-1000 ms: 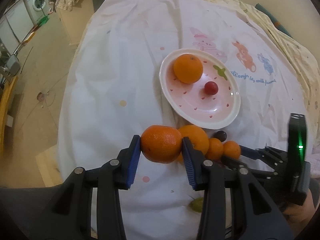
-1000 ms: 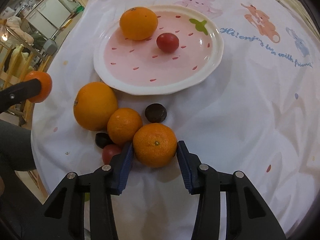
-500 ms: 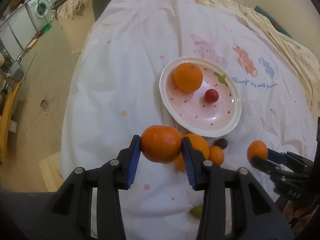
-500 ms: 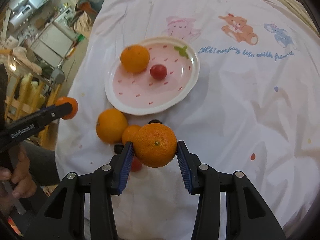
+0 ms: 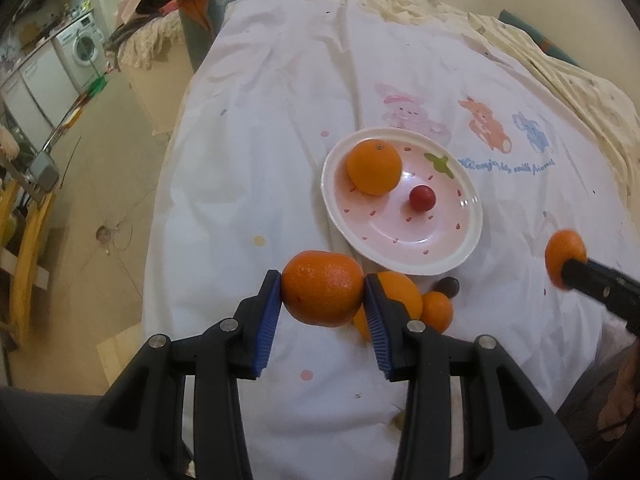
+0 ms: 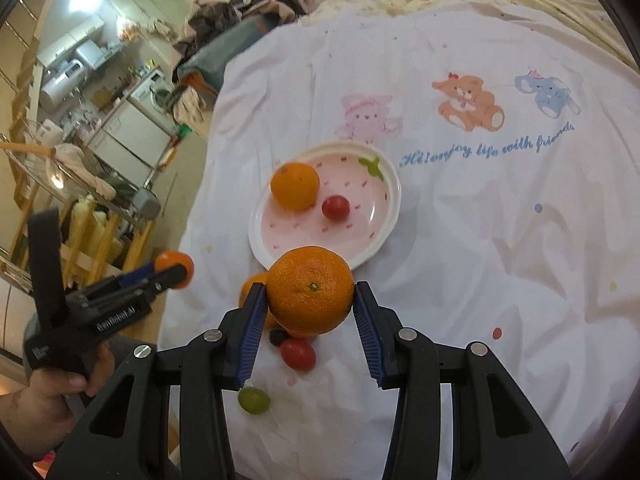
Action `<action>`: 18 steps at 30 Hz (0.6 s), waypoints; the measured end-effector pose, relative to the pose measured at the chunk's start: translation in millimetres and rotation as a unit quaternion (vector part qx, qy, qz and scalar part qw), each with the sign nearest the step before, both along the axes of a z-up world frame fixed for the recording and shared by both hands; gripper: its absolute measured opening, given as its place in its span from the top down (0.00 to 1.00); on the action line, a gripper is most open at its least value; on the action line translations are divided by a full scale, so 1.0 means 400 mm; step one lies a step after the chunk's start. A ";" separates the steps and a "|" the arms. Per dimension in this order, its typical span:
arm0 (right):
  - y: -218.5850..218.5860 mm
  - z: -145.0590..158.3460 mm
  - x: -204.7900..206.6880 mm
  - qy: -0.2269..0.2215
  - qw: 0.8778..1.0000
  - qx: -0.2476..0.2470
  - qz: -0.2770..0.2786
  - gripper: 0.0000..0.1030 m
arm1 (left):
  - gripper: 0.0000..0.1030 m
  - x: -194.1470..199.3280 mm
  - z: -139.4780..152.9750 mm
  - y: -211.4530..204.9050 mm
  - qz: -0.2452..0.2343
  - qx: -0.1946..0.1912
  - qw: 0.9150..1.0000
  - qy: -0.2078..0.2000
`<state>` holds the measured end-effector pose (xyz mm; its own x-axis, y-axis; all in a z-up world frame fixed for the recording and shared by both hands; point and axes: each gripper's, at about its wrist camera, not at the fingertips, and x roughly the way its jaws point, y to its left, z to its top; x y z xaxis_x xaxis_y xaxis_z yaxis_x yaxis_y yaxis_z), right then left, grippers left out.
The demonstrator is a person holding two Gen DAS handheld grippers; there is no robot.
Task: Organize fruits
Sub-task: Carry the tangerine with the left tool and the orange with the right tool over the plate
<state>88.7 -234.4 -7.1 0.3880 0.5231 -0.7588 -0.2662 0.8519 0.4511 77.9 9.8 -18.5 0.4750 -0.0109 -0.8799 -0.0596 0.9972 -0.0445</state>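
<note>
Left wrist view: the left gripper (image 5: 323,294) is clamping a mandarin (image 5: 322,287) between its blue pads, jaws narrowed to the fruit's width, and is holding it in the air short of the plate (image 5: 460,258). Behind its right finger two oranges (image 5: 404,290) and a dark fruit (image 5: 448,286) are lying on the cloth (image 5: 260,160), just beside the plate's near rim. The plate is already carrying a large orange (image 5: 374,167) and a red tomato (image 5: 422,197).

In the right wrist view, the right gripper (image 6: 309,304) is likewise pinching a second mandarin (image 6: 311,290), raised above a red tomato (image 6: 298,354) and a green grape (image 6: 253,400) on the cloth.

Both fruits are probably heading for the same plate, so the tools could be crowding each other over it. A round mandarin dropped onto the sloping dish may roll, knocking the tomato out or sliding off the rim onto the soft, wrinkled cloth. Squeezing harder could bruise the peel.
</note>
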 end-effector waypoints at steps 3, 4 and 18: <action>-0.012 0.025 0.003 -0.014 1.000 0.018 -0.007 0.55 | 0.64 0.007 0.035 0.007 0.003 -0.010 1.000 -0.003; -0.018 0.041 0.005 -0.022 0.999 0.023 -0.007 0.55 | 0.64 0.010 0.055 0.012 0.002 -0.012 1.000 -0.007; -0.069 0.151 0.132 -0.075 0.996 0.026 -0.037 0.55 | 0.64 0.157 0.150 -0.004 -0.021 -0.004 0.999 -0.030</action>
<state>141.7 -262.0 53.2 0.5338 0.5256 -0.6624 -0.2712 0.8484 0.4546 140.6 8.1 41.4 0.5250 -0.0397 -0.8501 -0.0141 0.9984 -0.0553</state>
